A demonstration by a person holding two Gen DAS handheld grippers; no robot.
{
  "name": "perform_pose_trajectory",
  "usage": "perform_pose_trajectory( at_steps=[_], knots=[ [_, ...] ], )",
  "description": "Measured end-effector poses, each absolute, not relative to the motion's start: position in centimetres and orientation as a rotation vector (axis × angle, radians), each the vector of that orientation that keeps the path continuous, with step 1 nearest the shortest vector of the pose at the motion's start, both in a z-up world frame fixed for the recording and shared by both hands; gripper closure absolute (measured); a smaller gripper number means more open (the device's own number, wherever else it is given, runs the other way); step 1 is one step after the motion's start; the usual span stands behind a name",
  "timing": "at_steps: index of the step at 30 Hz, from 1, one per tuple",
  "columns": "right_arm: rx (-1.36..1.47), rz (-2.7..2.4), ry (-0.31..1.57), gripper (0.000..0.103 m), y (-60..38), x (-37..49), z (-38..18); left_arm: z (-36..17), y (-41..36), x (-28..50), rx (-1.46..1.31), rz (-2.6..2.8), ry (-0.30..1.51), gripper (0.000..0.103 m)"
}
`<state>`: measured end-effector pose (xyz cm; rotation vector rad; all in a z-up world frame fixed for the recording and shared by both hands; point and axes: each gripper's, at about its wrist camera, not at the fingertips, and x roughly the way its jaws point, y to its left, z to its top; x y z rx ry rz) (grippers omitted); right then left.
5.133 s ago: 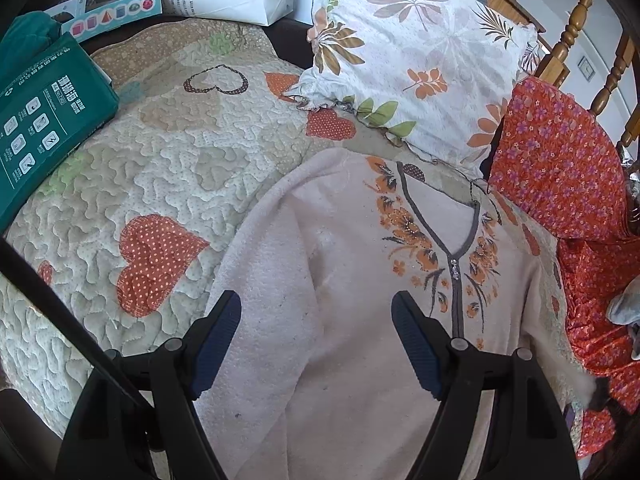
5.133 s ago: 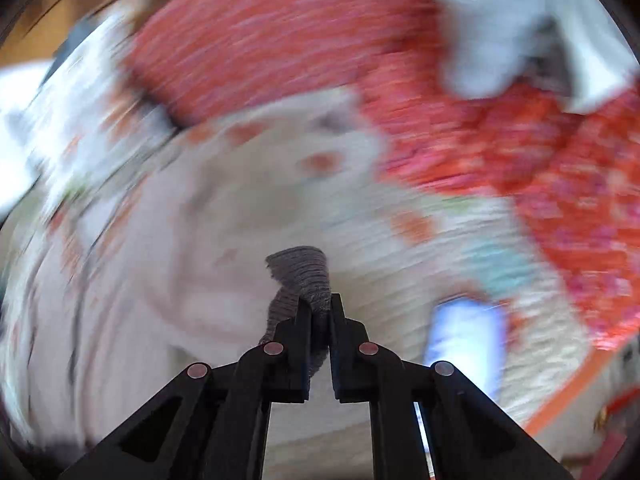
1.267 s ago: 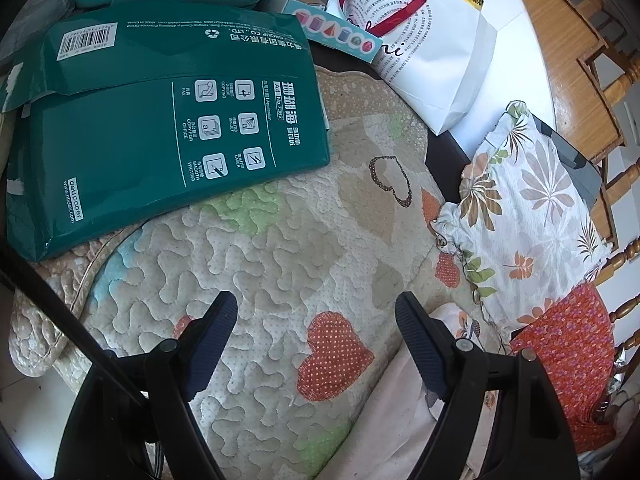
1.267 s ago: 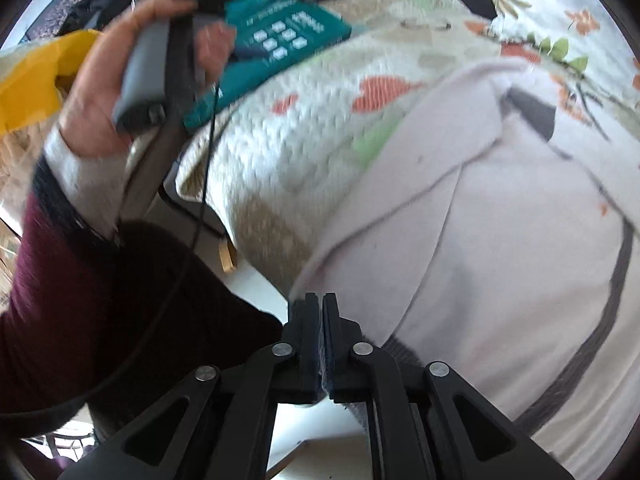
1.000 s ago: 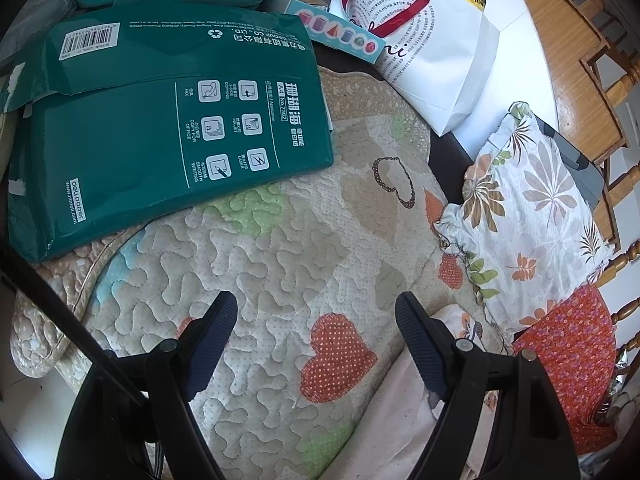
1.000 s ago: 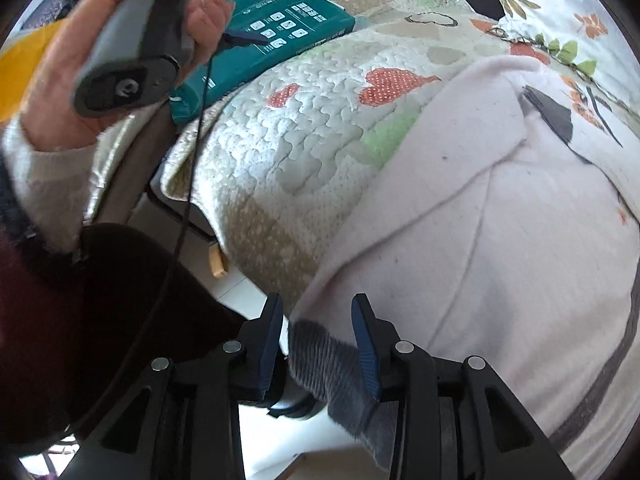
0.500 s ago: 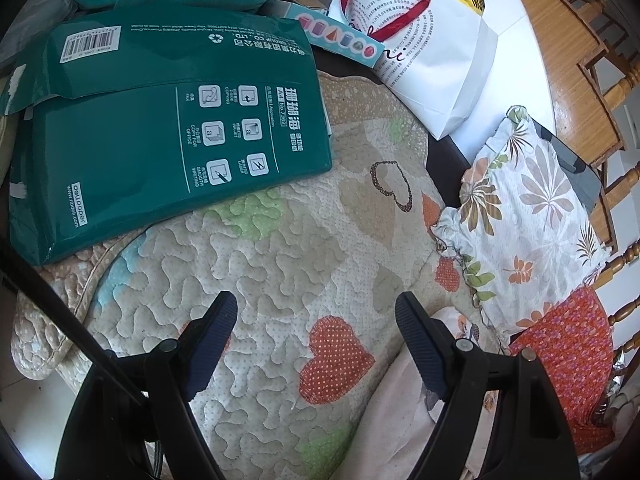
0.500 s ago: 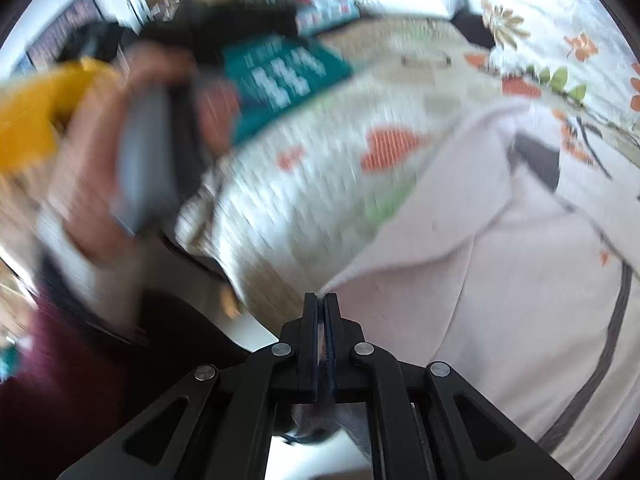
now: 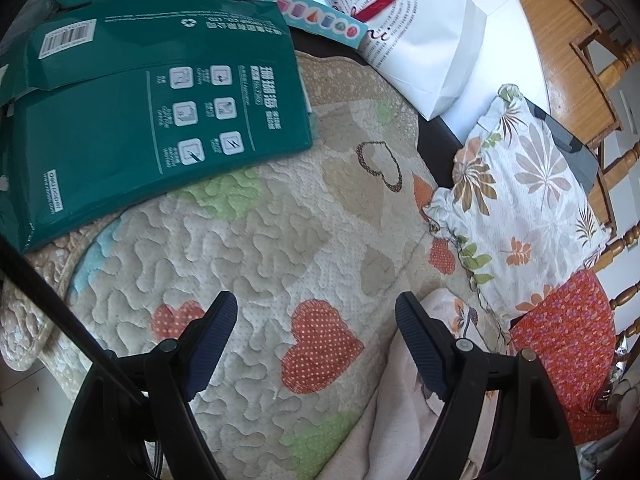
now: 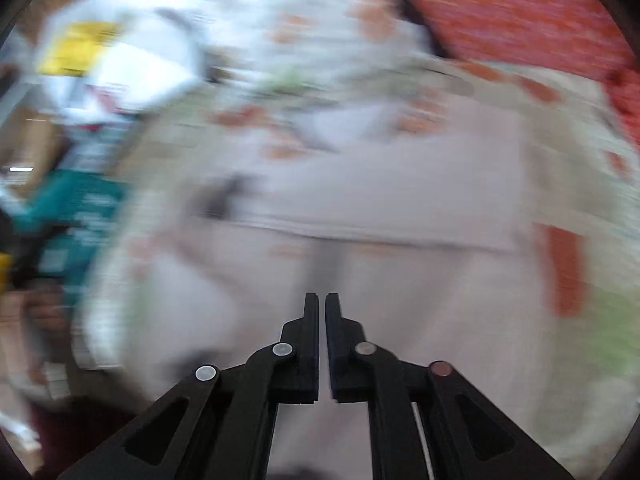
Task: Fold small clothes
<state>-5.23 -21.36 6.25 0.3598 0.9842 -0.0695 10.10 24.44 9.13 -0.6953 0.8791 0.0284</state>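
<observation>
Left gripper (image 9: 316, 332) spread wide, holding nothing, hovering over a quilted cover (image 9: 248, 248) patterned with hearts — a red dotted heart (image 9: 320, 344) sits between the two fingers. The pale pink top (image 9: 404, 412) lies on this quilt; in the left wrist view only its edge shows, at lower right, partly behind the right-hand finger, with a bit of orange floral print near its neckline.

Around the quilt: a green package (image 9: 152, 108) with white icons and a barcode at upper left, resting partly on the quilt's edge. Beyond it a white paper bag (image 9: 424, 44) with red handles. A leaf-print pillow (image 9: 520, 208) at right, an orange-red floral fabric (image 9: 568, 344) just below it. Wooden chair spindles (image 9: 616, 240) along the right rim.

Right wrist view heavily motion-blurred. Right gripper (image 10: 322, 308) clenched, only a thin slit between the fingers — nothing visibly caught in it. The pink top (image 10: 380, 200) fills the middle of that view, spread on the quilt (image 10: 580, 184), with what looks like a folded band running crosswise; detail too smeared to be sure. Green package (image 10: 80, 208) a blur at left, red fabric (image 10: 520, 12) at upper right, white bag (image 10: 132, 68) at upper left.
</observation>
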Motion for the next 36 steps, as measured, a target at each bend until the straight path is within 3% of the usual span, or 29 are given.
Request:
perform_pose_trajectory(
  at_steps=[4,6,8,9,16,17,18,20,29,36],
  knots=[
    [0.360,0.035,1.004,0.092,-20.0,-6.6,5.8,8.9,23.2,10.5,-0.662,0.024,0.893,0.023],
    [0.275,0.118,0.999,0.062,-16.6,-6.8,6.3,8.7,22.5,10.8,-0.651,0.016,0.907,0.023],
    [0.203,0.205,0.992,0.049,-13.2,-6.9,6.3,8.4,21.8,11.0,-0.638,0.007,0.921,0.023],
    [0.177,0.249,0.997,0.049,-11.5,-7.1,6.2,8.3,21.5,11.0,-0.630,0.004,0.926,0.023],
    [0.186,0.242,1.094,0.052,-5.2,-4.1,2.3,8.2,21.1,11.0,-0.617,-0.005,0.934,0.023],
    [0.197,0.229,1.105,0.076,-5.2,-3.6,1.9,8.2,21.2,11.0,-0.622,-0.008,0.933,0.023],
    [0.230,0.244,1.119,0.089,-5.4,-3.1,1.4,8.2,21.2,11.0,-0.624,-0.011,0.932,0.023],
    [0.281,0.258,1.115,0.095,-6.6,-2.4,1.8,8.4,21.1,11.0,-0.624,-0.017,0.930,0.023],
    [0.352,0.134,0.862,0.097,-17.7,-5.8,12.0,8.6,19.6,11.0,-0.613,-0.046,0.934,0.023],
    [0.251,-0.328,0.970,0.095,-27.7,-7.8,8.3,8.4,17.4,11.1,-0.566,-0.067,0.955,0.023]
  ],
)
